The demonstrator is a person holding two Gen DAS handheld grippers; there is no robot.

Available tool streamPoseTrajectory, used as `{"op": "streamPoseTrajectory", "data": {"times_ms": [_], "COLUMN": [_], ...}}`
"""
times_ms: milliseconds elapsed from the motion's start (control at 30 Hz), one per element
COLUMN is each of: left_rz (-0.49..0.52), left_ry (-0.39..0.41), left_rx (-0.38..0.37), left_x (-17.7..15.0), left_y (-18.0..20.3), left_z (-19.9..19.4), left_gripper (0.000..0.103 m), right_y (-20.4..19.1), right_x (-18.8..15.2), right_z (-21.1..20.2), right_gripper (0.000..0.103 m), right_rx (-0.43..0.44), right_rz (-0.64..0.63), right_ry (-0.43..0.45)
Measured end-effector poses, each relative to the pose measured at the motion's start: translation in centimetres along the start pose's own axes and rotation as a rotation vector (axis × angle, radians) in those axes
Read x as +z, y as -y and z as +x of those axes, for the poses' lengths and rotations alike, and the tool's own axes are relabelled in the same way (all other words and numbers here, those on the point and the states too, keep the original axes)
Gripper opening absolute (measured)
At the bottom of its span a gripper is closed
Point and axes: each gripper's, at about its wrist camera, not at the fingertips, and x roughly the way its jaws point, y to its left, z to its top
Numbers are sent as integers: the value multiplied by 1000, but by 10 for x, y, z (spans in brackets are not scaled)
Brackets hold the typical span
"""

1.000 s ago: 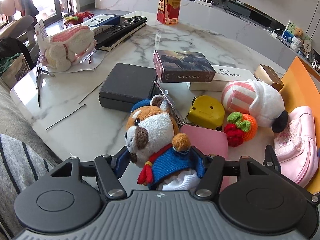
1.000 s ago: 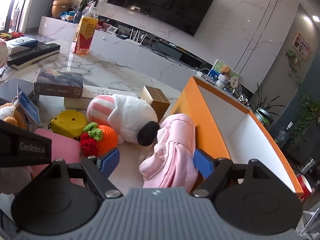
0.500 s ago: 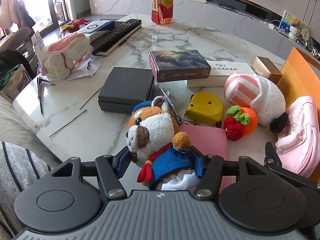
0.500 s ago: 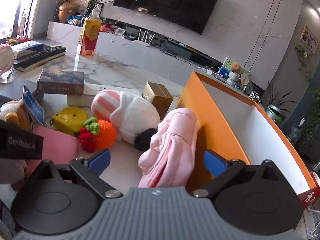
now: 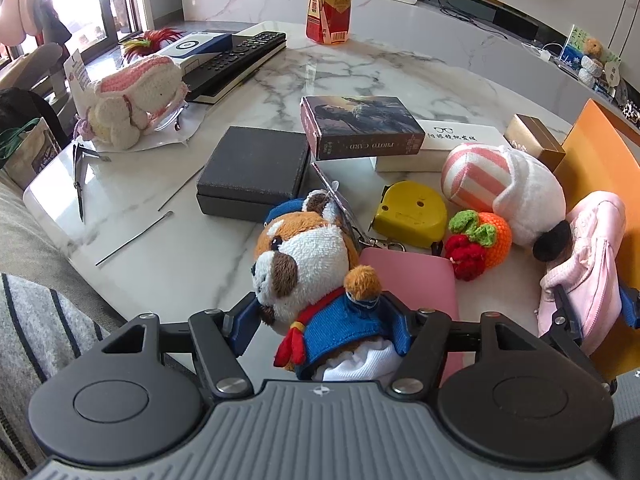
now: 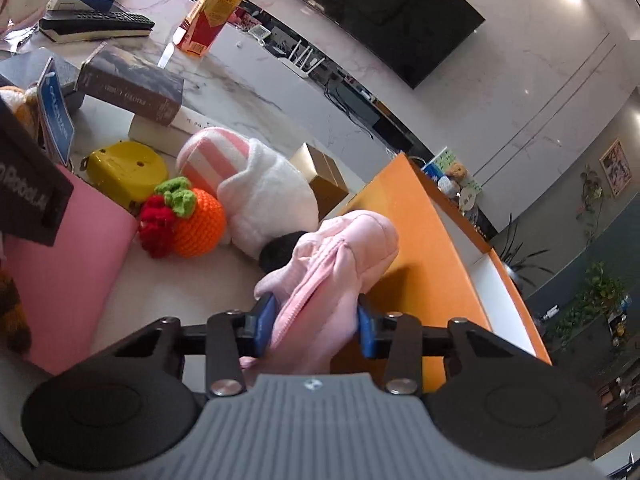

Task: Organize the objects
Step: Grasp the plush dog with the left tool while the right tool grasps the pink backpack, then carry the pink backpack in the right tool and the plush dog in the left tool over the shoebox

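Pinching the pink pouch [image 6: 332,264], whose soft sides are squeezed, the right claw [image 6: 316,326] has just been closing beside the orange box [image 6: 416,240]. A plush dog [image 5: 316,280] is held in the left claw [image 5: 320,320], just loosened slightly, above the marble counter [image 5: 360,76].

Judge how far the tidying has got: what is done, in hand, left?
Done: nothing shows inside the orange box yet. In hand: the left hand-held gripper holds the plush dog; the right hand-held gripper has just closed on the pink pouch. Left: tape measure, striped plush, boxes.
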Motion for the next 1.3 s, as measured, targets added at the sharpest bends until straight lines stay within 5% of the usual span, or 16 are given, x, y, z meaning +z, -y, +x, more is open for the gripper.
{"op": "streamPoseTrajectory", "data": {"times_ms": [167,233,300,333,433,467,500,600,833,1067,1300], "left_rz": [1,2,5,7,9,10,12,30,47,60,55], "left_ry": [-8,-9,-9,-10,-10,-10,-9,-9,-10,-7,-11], "left_rx": [-8,-7,-7,-7,-7,-7,-7,-15,-18,-16,-33], "left_x": [0,0,-1,-1,-1,-1,-1,-2,-3,-5,-4], "left_y": [-1,-1,0,0,1,1,1,2,4,6,4], "left_z": [-1,-1,-1,-1,-1,-1,-1,-2,-3,-4,-3], "left_gripper": [75,75,75,75,75,75,75,75,75,75,76], "right_y": [11,14,18,18,16,13,10,10,26,52,53], "right_x": [-4,-6,-6,-5,-5,-5,-6,-7,-7,38,68], "right_z": [-20,-26,-23,-19,-9,-7,-6,-7,2,53,94], "right_gripper": [43,60,88,89,80,54,44,37,34,34,33], "right_rx": [153,160,144,149,216,235,232,211,118,161,88], "right_rz": [-38,-36,19,35,53,54,63,75,101,312,348], "right_ry": [23,35,28,16,-20,-35,-42,-30,-31,-165,-178]}}
